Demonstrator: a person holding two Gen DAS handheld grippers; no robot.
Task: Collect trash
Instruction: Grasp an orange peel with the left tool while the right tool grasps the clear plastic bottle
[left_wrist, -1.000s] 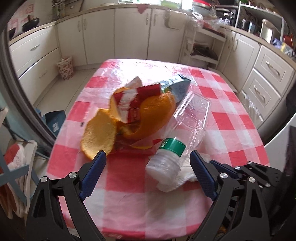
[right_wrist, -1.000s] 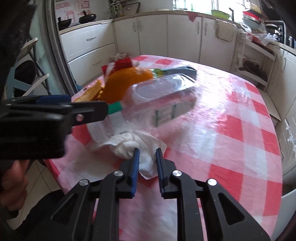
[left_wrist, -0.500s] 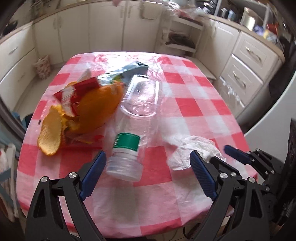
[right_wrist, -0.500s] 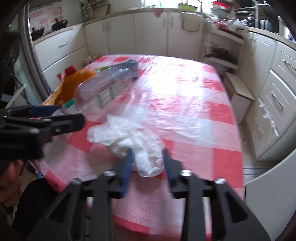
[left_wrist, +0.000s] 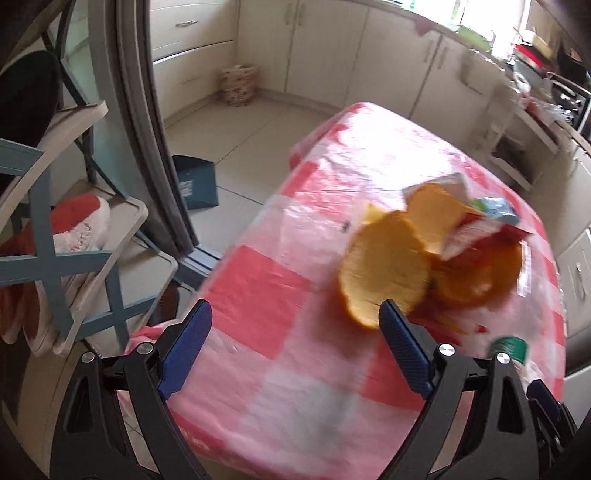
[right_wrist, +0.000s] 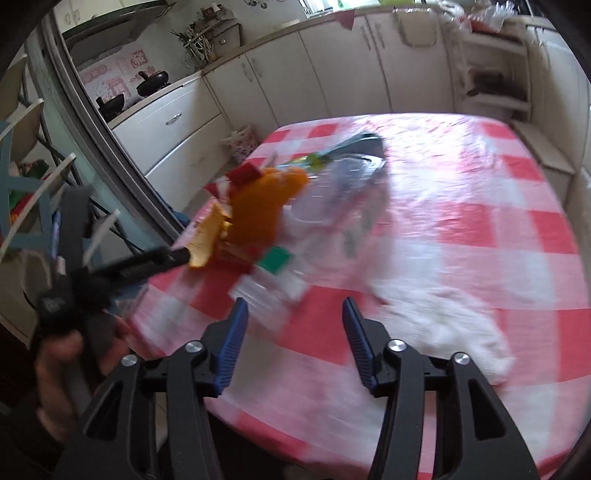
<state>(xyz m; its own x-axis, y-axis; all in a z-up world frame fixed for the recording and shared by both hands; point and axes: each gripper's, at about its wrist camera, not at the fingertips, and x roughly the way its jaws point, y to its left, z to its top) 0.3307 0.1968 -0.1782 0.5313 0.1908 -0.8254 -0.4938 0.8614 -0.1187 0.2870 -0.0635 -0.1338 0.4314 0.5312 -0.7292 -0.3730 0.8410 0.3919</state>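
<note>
A trash pile lies on the red-and-white checked table (left_wrist: 258, 295): orange peel (left_wrist: 384, 277), a red wrapper (left_wrist: 476, 236), a blue carton (left_wrist: 495, 206) and a clear bottle with a green label (right_wrist: 275, 266). My left gripper (left_wrist: 293, 314) is open wide over the table's near left corner, its right finger just short of the peel, nothing between the fingers. My right gripper (right_wrist: 294, 310) is opening, and the bottle's near end lies just beyond its left finger, untouched. A crumpled white tissue (right_wrist: 454, 325) lies to its right. A hand (right_wrist: 62, 354) holds the left gripper (right_wrist: 147, 262) beside the peel (right_wrist: 266, 210).
A clear plastic container (right_wrist: 332, 192) lies behind the bottle. On the floor to the left stand a blue box (left_wrist: 195, 181) and a small patterned basket (left_wrist: 240, 85). A blue-framed rack with red-and-white cloth (left_wrist: 74, 229) is close to the table's left edge. Cabinets line the walls.
The right jaws have widened, and that gripper swung left from the tissue to the bottle. The left gripper swung left and rolled, from over the bottle to the table's left corner by the peel.
</note>
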